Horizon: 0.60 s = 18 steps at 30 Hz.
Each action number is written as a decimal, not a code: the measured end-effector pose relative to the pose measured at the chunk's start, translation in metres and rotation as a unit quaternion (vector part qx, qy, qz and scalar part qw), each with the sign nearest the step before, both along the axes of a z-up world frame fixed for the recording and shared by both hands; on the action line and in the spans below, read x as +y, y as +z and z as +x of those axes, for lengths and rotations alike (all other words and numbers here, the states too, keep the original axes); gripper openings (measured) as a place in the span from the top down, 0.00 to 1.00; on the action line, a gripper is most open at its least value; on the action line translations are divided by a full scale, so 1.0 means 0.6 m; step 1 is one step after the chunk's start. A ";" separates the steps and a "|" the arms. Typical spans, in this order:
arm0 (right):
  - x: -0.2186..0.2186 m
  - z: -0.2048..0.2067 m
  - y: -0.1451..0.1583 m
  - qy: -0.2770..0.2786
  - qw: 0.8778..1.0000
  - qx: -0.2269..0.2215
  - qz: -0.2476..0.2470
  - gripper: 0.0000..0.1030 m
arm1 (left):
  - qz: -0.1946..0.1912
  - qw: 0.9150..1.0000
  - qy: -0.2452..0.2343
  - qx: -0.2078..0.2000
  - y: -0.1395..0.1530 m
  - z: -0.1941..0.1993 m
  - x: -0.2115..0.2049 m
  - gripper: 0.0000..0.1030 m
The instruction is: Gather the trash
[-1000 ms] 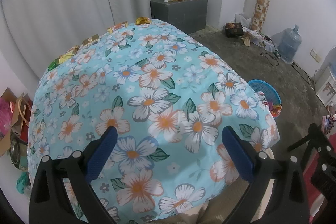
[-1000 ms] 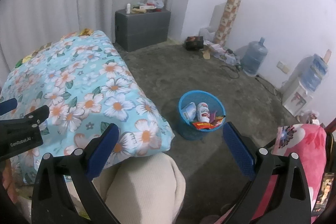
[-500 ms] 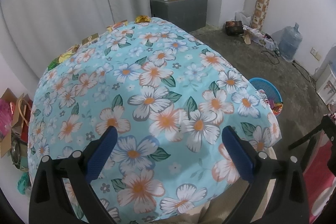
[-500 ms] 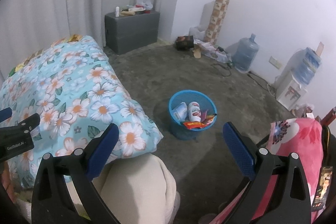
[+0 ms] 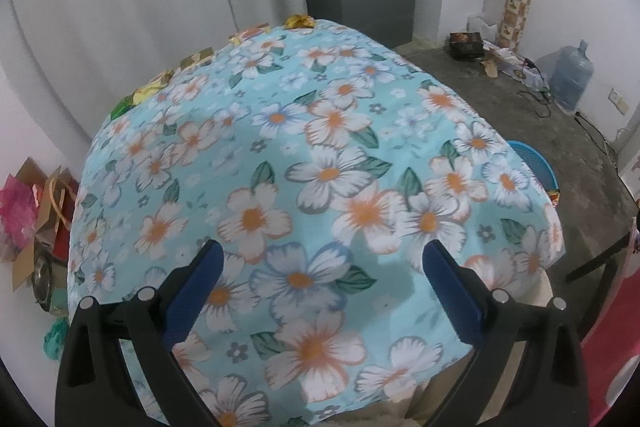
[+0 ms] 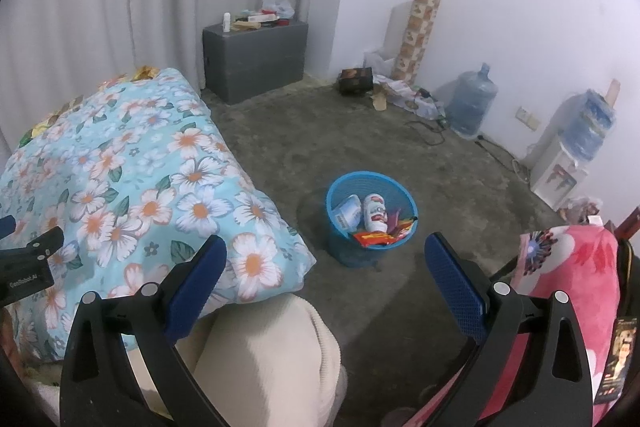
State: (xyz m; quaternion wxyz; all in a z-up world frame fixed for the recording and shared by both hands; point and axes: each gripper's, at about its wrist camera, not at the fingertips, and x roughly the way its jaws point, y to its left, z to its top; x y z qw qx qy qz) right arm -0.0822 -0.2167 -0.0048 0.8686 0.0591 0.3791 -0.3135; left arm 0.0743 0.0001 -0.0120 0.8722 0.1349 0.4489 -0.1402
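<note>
Blue bin (image 6: 371, 215) was already part-filled with wrappers; more wrappers (image 5: 168, 83) were left along the counter (image 5: 320, 167) edge. Both claws, left (image 5: 320, 291) and right (image 6: 326, 283), were held wide and empty.

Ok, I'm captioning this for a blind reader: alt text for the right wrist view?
The open right tool frames a blue basket on a concrete floor, holding a cup and wrappers. A floral-covered table stands left, water jugs by the far wall.

L claw (image 5: 320, 267): spread wide, empty | R claw (image 6: 324, 263): spread wide, empty, raised
</note>
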 end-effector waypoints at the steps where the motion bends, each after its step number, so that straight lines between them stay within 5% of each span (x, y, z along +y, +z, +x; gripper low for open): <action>1: 0.000 0.000 0.000 0.000 1.000 0.000 0.000 0.08 | 0.001 1.000 0.001 0.000 0.000 0.001 0.001 0.05; 18: 0.006 0.006 -0.002 0.005 1.000 0.001 0.002 0.08 | -0.001 1.000 0.006 -0.004 0.004 0.006 0.009 0.05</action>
